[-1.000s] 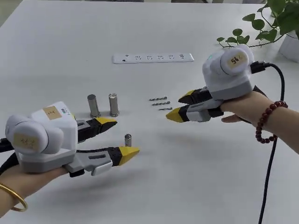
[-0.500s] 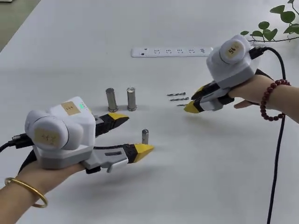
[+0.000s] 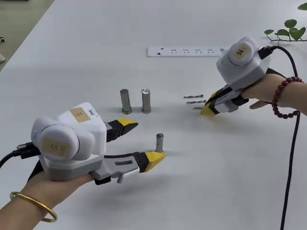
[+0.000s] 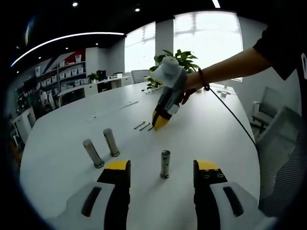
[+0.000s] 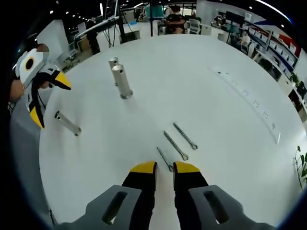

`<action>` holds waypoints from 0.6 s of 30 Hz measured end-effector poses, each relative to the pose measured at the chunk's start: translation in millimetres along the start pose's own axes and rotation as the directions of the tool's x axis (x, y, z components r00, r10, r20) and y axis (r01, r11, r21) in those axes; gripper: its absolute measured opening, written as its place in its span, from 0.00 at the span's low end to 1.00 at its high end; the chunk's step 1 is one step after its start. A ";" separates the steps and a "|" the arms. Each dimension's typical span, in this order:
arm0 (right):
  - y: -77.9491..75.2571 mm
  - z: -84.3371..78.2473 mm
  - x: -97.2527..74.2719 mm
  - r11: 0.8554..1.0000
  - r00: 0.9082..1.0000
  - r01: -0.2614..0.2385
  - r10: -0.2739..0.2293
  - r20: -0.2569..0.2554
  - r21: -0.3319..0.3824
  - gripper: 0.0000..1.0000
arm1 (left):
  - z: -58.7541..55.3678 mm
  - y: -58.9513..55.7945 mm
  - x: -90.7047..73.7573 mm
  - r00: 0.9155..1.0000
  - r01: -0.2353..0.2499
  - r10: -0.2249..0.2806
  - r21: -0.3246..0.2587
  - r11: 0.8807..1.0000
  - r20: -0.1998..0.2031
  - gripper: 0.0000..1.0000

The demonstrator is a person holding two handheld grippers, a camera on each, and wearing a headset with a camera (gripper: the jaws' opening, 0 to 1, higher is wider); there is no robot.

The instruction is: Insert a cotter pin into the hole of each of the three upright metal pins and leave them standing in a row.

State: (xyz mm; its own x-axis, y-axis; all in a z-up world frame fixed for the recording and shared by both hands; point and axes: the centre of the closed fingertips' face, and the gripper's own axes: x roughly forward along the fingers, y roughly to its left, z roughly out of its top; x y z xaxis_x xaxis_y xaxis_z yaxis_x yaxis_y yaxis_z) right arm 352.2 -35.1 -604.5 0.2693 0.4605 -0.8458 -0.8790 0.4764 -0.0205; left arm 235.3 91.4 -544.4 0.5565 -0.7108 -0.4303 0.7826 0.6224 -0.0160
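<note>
A power strip lies across the far side of the white table, and everything else sits on the person's side of it. Short of the strip's left end two upright metal pins stand side by side, just apart: the outer pin and the inner pin. The third pin stands upright and alone, farther from the strip than that pair. The left gripper hovers low with its jaws spread wide and nothing in them. In the left gripper view the third pin stands in the gap between the yellow tips, touching neither. Short of the strip's middle three cotter pins lie parallel in a small row: the first cotter pin closest to the strip, the middle cotter pin, and the last cotter pin farthest from it. The right gripper points down at that last one, jaws drawn almost together with a narrow slit left (its end lies in the slit; contact cannot be told).
</note>
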 end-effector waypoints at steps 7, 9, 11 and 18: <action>-2.1 -1.9 -0.4 0.996 0.997 -0.017 0.011 -0.079 -0.086 0.01 | -7.0 0.7 -5.0 0.999 -0.030 0.030 -0.016 0.999 -0.021 0.51; -3.4 -1.9 0.1 0.992 0.995 -0.011 -0.002 -0.104 -0.123 0.00 | -8.4 1.2 -6.4 0.999 -0.038 0.037 -0.022 0.999 -0.025 0.51; -4.4 -1.6 0.8 0.989 0.993 -0.001 -0.016 -0.116 -0.149 0.00 | -8.9 1.7 -7.8 0.999 -0.046 0.045 -0.024 0.999 -0.027 0.51; -4.8 -3.3 0.1 0.983 0.994 -0.021 0.001 -0.111 -0.185 0.00 | -8.1 1.6 -11.9 0.998 -0.063 0.062 -0.035 0.997 -0.020 0.51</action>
State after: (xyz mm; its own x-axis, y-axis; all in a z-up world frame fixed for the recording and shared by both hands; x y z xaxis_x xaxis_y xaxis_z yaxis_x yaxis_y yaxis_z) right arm 355.1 -39.8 -606.3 0.2234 0.3752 -0.8996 -0.9421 0.3198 -0.1006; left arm 227.6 103.4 -546.6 0.5983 -0.6639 -0.4487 0.7358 0.6769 -0.0203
